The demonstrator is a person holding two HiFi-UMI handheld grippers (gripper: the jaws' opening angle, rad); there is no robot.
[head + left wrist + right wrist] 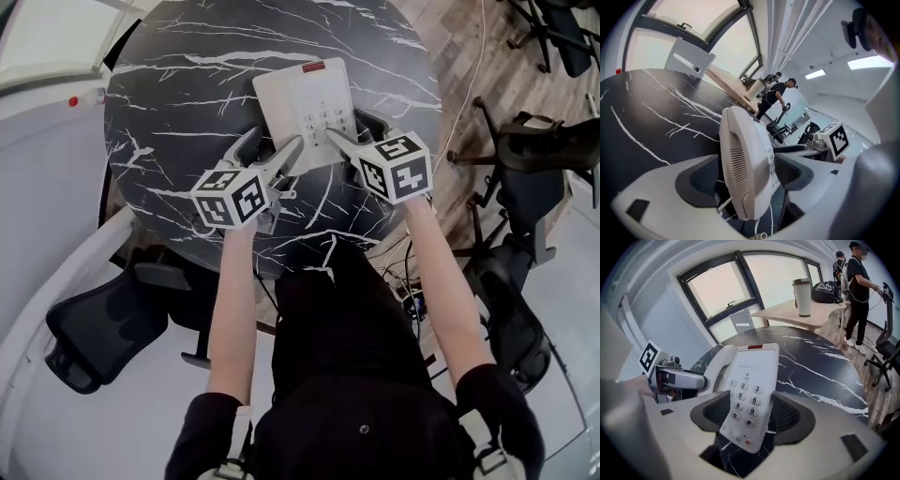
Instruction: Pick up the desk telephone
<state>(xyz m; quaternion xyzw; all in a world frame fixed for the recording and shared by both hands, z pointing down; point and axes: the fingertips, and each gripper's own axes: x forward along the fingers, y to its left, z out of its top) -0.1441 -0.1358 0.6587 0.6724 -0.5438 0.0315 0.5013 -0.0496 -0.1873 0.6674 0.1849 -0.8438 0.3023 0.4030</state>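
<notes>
A white desk telephone [305,108] lies on the round black marble table [187,94], handset on its left, keypad on the right. My left gripper [272,141] stands at its near left corner, and in the left gripper view the handset [745,159] sits between the spread pads, with a dark gap on the left side. My right gripper [345,125] is at the near right corner. In the right gripper view the keypad end [750,380] lies between that gripper's wide jaws. Both grippers look open around the phone rather than pressing on it.
Black office chairs stand left [103,328] and right [534,150] of the table. A wooden table with a tall cup [802,296] is behind, and people [855,287] stand near it. Cables trail over the floor [469,75] on the right.
</notes>
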